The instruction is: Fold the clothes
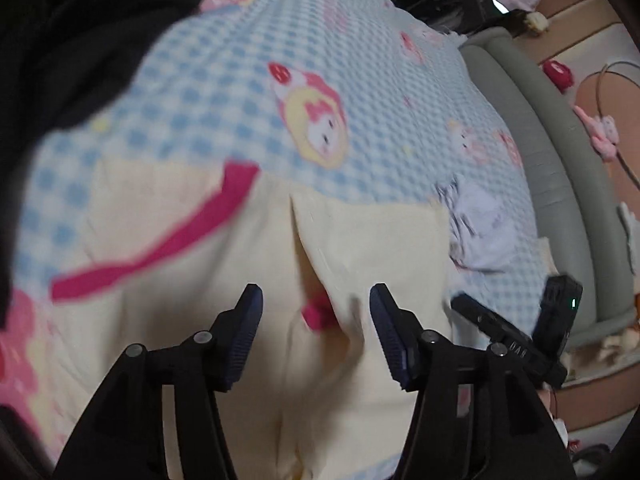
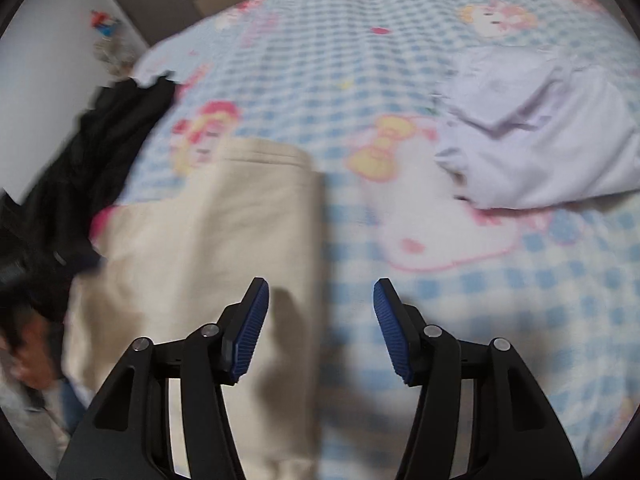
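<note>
While the black garment (image 2: 100, 152) lies bunched at left, unfolded, the cream garment (image 2: 224, 240) sits mid-bed, seemingly part-folded, under the left gripper (image 1: 316, 320) and right gripper (image 2: 322, 312), both wide and empty; white garment (image 2: 540, 136), right, looks folded.

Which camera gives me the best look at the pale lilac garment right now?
The right wrist view: the pale lilac garment lies crumpled on the checked blanket, large and unobstructed, though a little blurred. The left wrist view shows the same garment only small, off to the right beyond the cream garment.
</note>
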